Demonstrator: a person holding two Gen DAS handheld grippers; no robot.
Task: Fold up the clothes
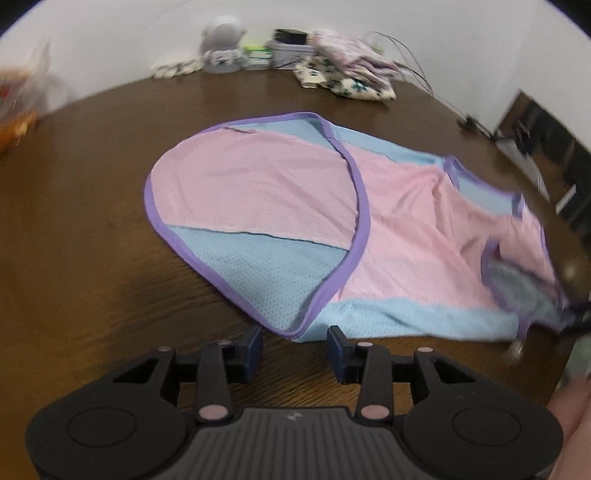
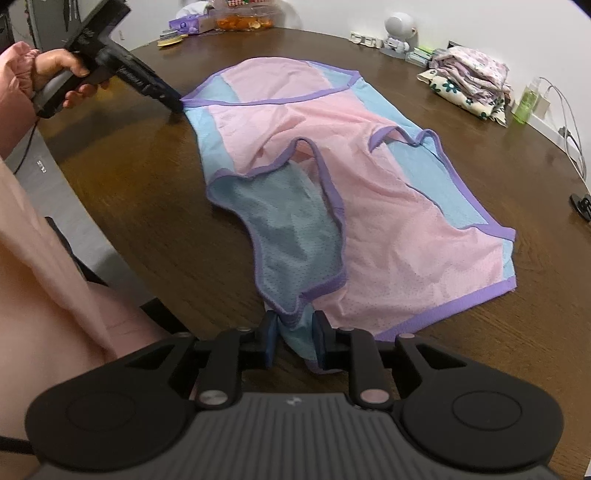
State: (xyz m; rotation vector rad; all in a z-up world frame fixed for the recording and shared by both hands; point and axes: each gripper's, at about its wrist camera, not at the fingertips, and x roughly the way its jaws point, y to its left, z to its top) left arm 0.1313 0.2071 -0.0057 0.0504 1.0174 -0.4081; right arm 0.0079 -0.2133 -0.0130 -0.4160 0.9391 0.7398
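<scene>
A pink and light-blue mesh vest with purple trim lies spread on the dark wooden table. Its hem end is folded over toward the middle. My left gripper is open and empty, just short of the vest's near edge. It also shows in the right wrist view, at the vest's far corner. In the right wrist view the vest stretches away from me. My right gripper has its fingers on both sides of the vest's blue shoulder strap, with a gap left around the cloth.
A stack of folded floral clothes lies at the back of the table, next to a small astronaut figure and boxes. A green bottle and cables stand at the right. A food container sits far back. The table edge runs close on my left.
</scene>
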